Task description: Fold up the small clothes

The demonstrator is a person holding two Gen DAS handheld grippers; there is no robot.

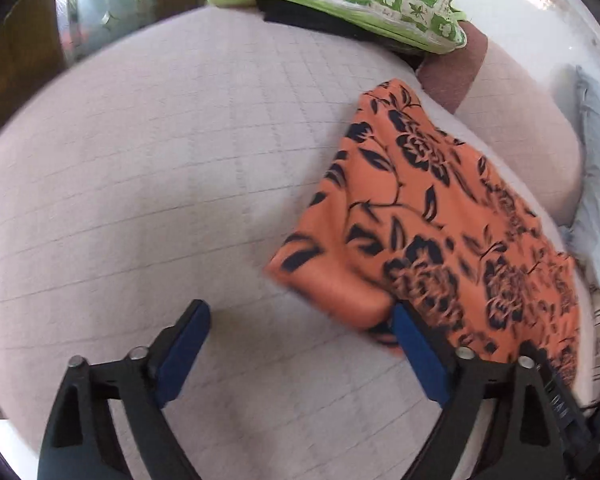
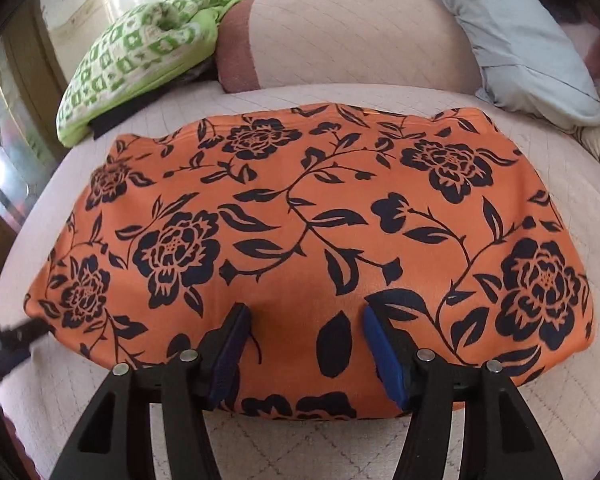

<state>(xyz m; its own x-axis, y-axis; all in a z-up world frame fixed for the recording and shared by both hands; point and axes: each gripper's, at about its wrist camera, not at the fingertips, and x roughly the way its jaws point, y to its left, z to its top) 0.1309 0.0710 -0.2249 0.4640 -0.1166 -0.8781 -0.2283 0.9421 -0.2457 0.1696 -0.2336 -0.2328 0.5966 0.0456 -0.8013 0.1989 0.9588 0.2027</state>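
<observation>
An orange cloth with black flowers (image 2: 300, 208) lies folded and flat on the quilted pale bed cover (image 2: 300, 436). My right gripper (image 2: 306, 312) stands over its near edge, blue pads apart, with the fabric spread under and between them and no fold pinched. In the left wrist view the same orange cloth (image 1: 440, 220) lies to the right. My left gripper (image 1: 298, 310) is open wide at its near left corner. Its right pad (image 1: 416, 352) touches the cloth's edge, and its left pad (image 1: 184, 352) is over bare bed cover (image 1: 140, 160).
A green and white patterned cloth (image 2: 140, 60) lies on a dark item at the far left of the bed. A pink bolster (image 2: 340, 36) and a light blue pillow (image 2: 520, 40) line the far side. A glass door (image 1: 100, 4) stands beyond the bed.
</observation>
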